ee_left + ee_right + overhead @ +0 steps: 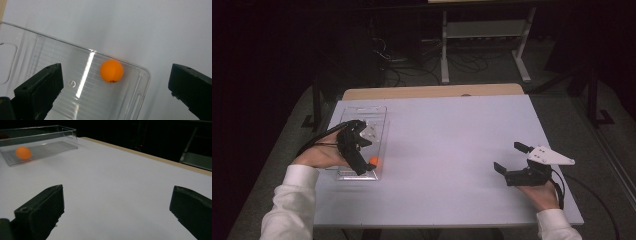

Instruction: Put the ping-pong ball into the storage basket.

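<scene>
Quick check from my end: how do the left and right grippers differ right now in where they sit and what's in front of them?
The left gripper hangs over the clear tray, with the orange ball lying below its fingers; the right gripper sits apart over bare white table. The left gripper looks down into the tray; the right gripper looks level across the table. Both stand open, holding nothing.

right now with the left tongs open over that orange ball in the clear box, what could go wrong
1. The orange ball lies loose near a corner of the clear box. If only one jaw of the left tongs touches it, it would likely roll away.
2. One jaw looks to stand outside the box wall. Coming down, it could catch the rim and shove or tip the light box.
3. The right tongs rest far off on the table and cannot steady the box.
</scene>
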